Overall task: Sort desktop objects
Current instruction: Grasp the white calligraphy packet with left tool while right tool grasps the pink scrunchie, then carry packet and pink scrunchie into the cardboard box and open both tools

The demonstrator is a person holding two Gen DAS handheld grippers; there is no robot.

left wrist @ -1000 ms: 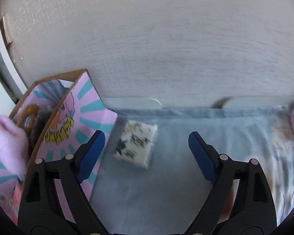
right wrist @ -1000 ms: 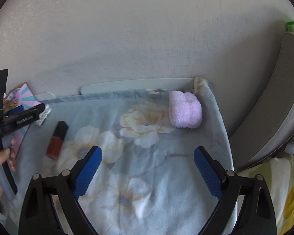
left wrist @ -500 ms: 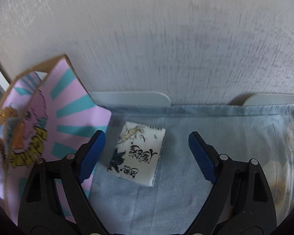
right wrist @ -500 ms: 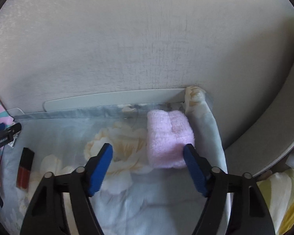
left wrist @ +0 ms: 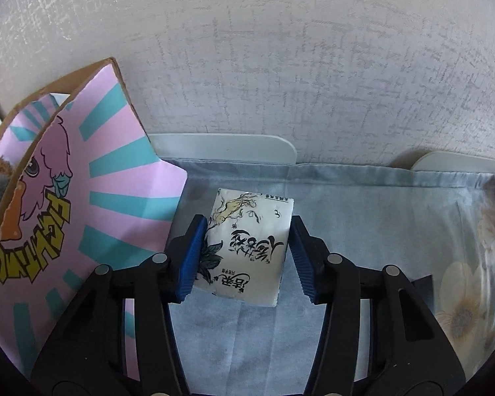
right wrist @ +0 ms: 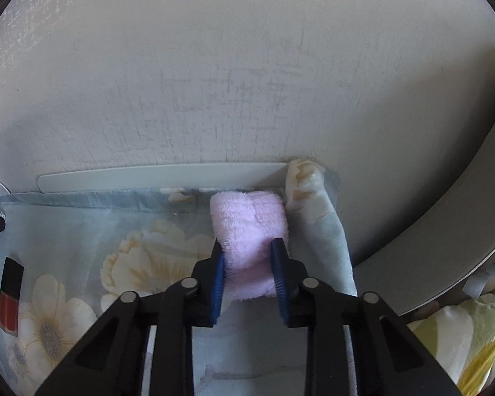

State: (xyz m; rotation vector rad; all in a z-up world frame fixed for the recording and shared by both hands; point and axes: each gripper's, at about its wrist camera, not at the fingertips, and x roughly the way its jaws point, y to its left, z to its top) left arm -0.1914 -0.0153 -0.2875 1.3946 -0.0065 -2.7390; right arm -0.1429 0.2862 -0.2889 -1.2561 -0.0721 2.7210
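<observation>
In the left wrist view, a white tissue pack [left wrist: 247, 247] with black script lies on the blue cloth [left wrist: 363, 217]. My left gripper [left wrist: 247, 231] has closed on its two sides, blue pads touching it. In the right wrist view, a folded pink fluffy cloth [right wrist: 250, 227] lies near the wall at the table's far right. My right gripper [right wrist: 247, 254] is shut on its near end, and the fabric is pinched in between the pads.
An open cardboard box [left wrist: 82, 204] with pink and teal print stands left of the tissue pack, with plush things inside. A red lip gloss tube [right wrist: 10, 293] lies on the floral cloth at the left. The wall is close behind. A grey chair back [right wrist: 462, 247] is at the right.
Both grippers moved forward and closed: the left onto the tissue pack, the right onto the pink cloth.
</observation>
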